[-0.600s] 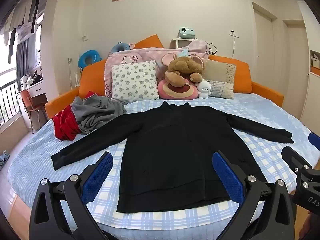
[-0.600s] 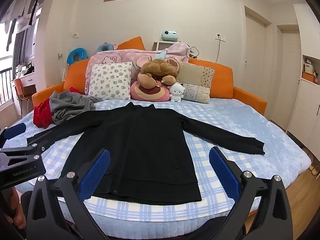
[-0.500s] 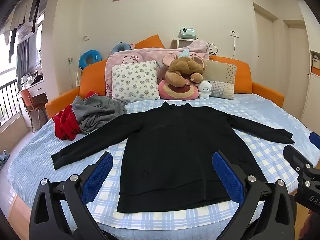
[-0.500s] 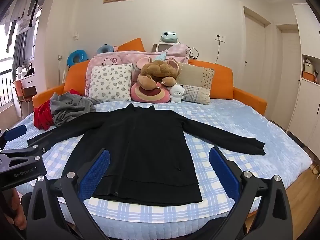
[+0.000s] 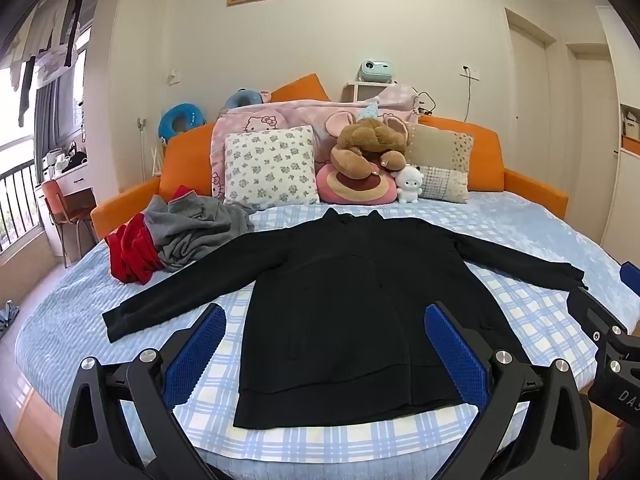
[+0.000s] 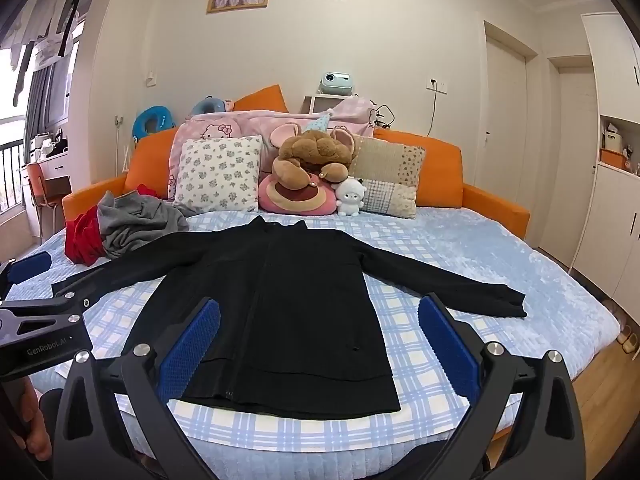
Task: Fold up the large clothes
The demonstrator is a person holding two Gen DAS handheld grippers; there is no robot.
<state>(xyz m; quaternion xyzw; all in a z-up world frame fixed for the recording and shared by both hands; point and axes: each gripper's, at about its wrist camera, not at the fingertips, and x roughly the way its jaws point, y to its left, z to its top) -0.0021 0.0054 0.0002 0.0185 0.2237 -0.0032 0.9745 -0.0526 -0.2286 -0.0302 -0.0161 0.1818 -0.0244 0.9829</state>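
A black long-sleeved zip jacket [image 5: 344, 304] lies flat on the blue checked bed, collar toward the pillows, both sleeves spread out; it also shows in the right wrist view [image 6: 280, 300]. My left gripper [image 5: 322, 344] is open and empty, held above the hem at the near edge of the bed. My right gripper [image 6: 318, 340] is open and empty, also above the hem. Each gripper shows at the side of the other's view.
A pile of grey [image 5: 192, 232] and red [image 5: 132, 252] clothes lies at the bed's left. Pillows and plush toys [image 5: 368, 160] line the orange headboard. Wooden floor and white cupboards [image 6: 616, 216] are to the right of the bed.
Both views have shifted slightly; the jacket sits marginally lower and closer in the frames. The jaws stay open and nothing on the bed has moved.
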